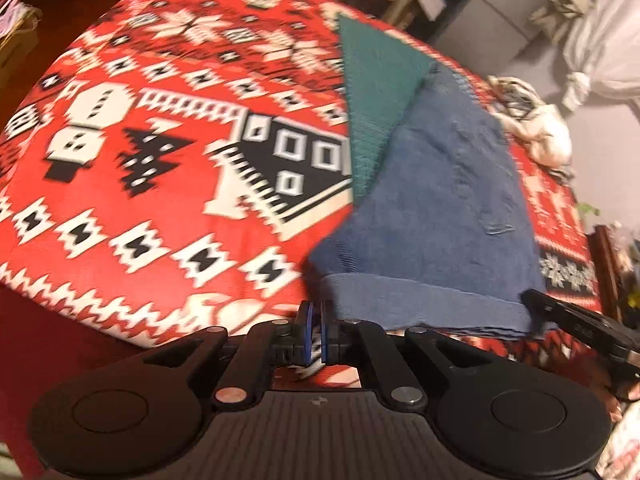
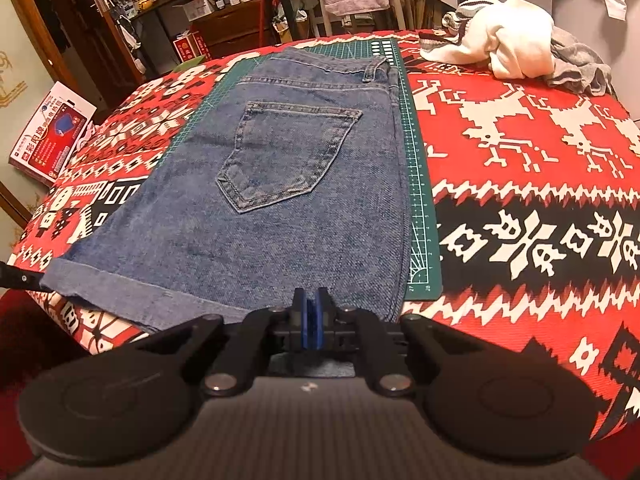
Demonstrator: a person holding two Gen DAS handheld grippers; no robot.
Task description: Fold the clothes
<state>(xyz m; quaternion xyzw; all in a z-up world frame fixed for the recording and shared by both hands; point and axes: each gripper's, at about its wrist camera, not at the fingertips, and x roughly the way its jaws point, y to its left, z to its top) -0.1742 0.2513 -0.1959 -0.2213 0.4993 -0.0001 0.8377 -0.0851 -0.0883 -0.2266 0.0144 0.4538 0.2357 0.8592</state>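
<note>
- The desk is covered by a red, white and black woven-pattern cloth (image 2: 520,208) showing reindeer, snowflakes, a house and snowmen.
- A dark green cutting mat (image 2: 420,184) with white ruler markings lies on the cloth; small numbers run along its edge, too fine to read beyond "27" and "28" near the corner.
- The blue denim shorts (image 2: 260,200) lie folded in half lengthwise on the mat, back pocket (image 2: 288,156) facing up, waistband at the far end, rolled cuff hem at the near desk edge, overhanging the mat on the left.
- A cream and grey heap of clothes (image 2: 508,48) sits at the far right corner of the desk, well apart from the shorts.
- A white and red box (image 2: 48,136) with printed characters, too small to read, stands on the floor to the left.
- The right gripper (image 2: 311,320) is pinched together at the hem's right end; denim shows beneath it, but whether it holds cloth cannot be told.
- The left gripper (image 1: 316,332) is nearly closed just beside the hem's left corner, patterned cloth showing in the thin gap between its blue pads.
</note>
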